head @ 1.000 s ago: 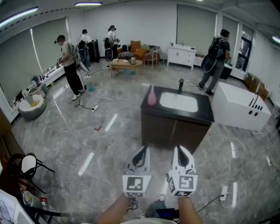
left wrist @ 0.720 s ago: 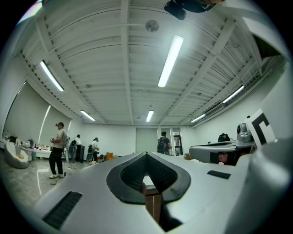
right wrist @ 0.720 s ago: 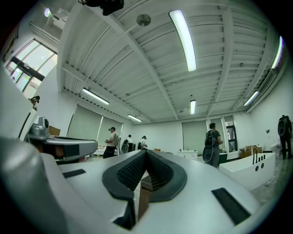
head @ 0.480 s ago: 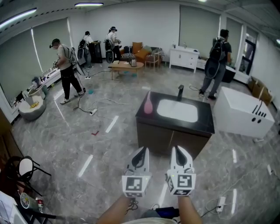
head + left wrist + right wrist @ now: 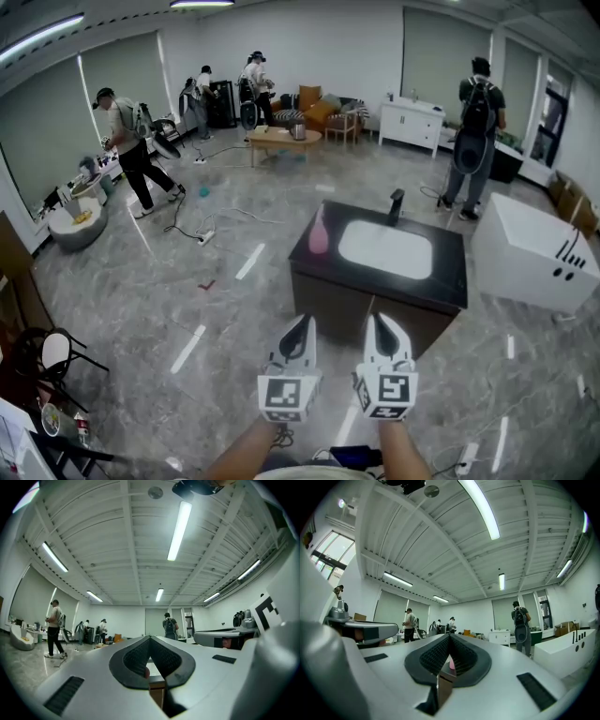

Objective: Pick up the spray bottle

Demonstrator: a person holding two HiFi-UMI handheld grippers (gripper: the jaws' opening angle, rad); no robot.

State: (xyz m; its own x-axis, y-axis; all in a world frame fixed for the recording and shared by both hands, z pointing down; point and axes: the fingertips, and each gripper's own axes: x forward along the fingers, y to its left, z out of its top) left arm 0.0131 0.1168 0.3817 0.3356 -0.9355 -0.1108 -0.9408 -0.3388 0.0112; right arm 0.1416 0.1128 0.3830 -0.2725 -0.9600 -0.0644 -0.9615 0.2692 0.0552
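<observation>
While the left gripper (image 5: 299,321) and right gripper (image 5: 379,319) are closed and empty, the pink spray bottle (image 5: 320,231) on the desk (image 5: 448,274) looks light and slick — probably best taken at its narrow neck.

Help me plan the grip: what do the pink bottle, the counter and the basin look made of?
Bottle: probably plastic, going by its even pink colour and smooth, rounded shape. It is too small in the picture to be sure.
Counter: flat black slab with a faint sheen, perhaps stone or laminate. The look leaves it open.
Basin: smooth, glossy white with soft rounded edges, likely ceramic.
</observation>
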